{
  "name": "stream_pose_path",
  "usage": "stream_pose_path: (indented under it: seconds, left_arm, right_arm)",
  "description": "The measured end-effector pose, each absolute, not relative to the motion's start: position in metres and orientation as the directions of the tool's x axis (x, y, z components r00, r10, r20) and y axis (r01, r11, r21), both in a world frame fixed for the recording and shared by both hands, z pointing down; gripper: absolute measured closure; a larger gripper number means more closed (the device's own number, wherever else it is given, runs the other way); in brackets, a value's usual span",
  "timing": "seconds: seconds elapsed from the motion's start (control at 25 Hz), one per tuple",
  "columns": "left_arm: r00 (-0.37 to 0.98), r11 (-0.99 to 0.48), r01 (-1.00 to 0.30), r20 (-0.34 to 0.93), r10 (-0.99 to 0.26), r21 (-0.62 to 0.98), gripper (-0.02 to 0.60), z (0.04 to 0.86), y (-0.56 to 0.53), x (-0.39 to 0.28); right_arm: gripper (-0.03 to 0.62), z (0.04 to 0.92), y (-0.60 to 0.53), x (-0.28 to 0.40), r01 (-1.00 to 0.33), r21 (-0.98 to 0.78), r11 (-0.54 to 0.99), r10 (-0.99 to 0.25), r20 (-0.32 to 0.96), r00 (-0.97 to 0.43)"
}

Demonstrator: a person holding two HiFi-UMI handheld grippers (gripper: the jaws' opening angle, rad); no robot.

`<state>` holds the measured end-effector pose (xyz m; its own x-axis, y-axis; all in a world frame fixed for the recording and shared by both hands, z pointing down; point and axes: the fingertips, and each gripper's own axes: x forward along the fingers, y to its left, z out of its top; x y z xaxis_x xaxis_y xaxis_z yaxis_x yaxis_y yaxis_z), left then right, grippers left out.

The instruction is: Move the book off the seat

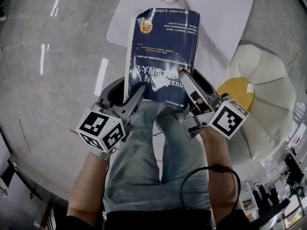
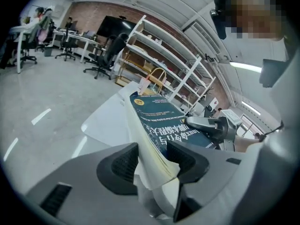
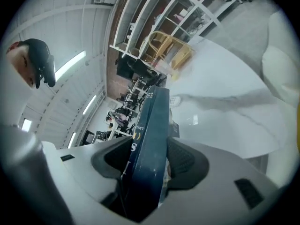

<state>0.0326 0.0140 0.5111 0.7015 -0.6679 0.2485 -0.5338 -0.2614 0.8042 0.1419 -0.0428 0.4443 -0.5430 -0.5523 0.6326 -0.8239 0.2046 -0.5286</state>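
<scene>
With the left gripper jaws clamped on its page edge and the right gripper jaws clamped on its spine, the book hangs over the person's knees, apparently clear of the flower-shaped seat cushion, so both grips should move level and together toward the white surface.

Book between left gripper and right gripper

Bright strip lights streak glare across the floor; fisheye edges darken, perhaps blurred.
</scene>
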Motion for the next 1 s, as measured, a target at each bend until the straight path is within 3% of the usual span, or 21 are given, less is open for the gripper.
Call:
stream_pose_path:
  seconds: [0.68,1.0]
  left_arm:
    - [0.531,-0.025,-0.566,0.342,-0.775,0.824,0.39,0.491,0.042,0.034]
    - [0.601,-0.079,-0.543,0.322,-0.731,0.836,0.39,0.503,0.027,0.035]
  right_arm:
    - [0.353,0.432,-0.048,0.125,-0.762,-0.556,0.334,-0.33,0.688,-0.646]
    - [0.353,0.442,-0.056,0.132,-0.8,-0.539,0.264,-0.376,0.706,-0.6]
